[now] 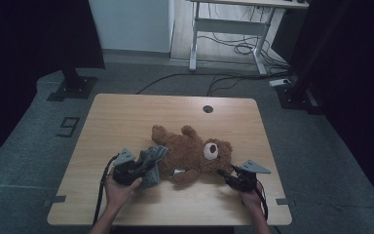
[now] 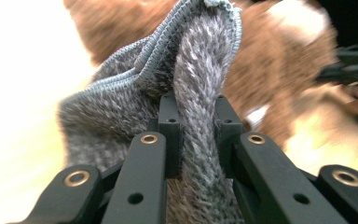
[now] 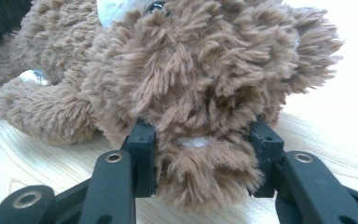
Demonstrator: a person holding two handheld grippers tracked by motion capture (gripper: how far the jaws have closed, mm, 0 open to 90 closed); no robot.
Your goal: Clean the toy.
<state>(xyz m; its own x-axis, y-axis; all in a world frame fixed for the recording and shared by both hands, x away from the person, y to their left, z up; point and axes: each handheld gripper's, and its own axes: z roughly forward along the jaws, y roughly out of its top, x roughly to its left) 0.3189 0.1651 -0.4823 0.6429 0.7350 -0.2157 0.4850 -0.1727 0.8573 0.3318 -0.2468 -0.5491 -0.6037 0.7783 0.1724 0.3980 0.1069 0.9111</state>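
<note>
Grey knitted garment point(image 2: 200, 93): clamped as a fold between the jaws of my left gripper point(image 1: 143, 169), at the teddy bear's point(image 1: 190, 153) lower body, left of centre on the table point(image 1: 126, 117). Bear lies near the front edge. My right gripper point(image 1: 226, 174) is clenched on its head.

Light wooden table point(image 1: 126, 117); brown teddy bear point(image 1: 190, 151) lying on it.

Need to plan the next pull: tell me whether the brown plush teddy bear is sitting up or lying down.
Lying down. The brown plush teddy bear sprawls flat across the wooden table, limbs spread, its head clamped in the right gripper.
</note>
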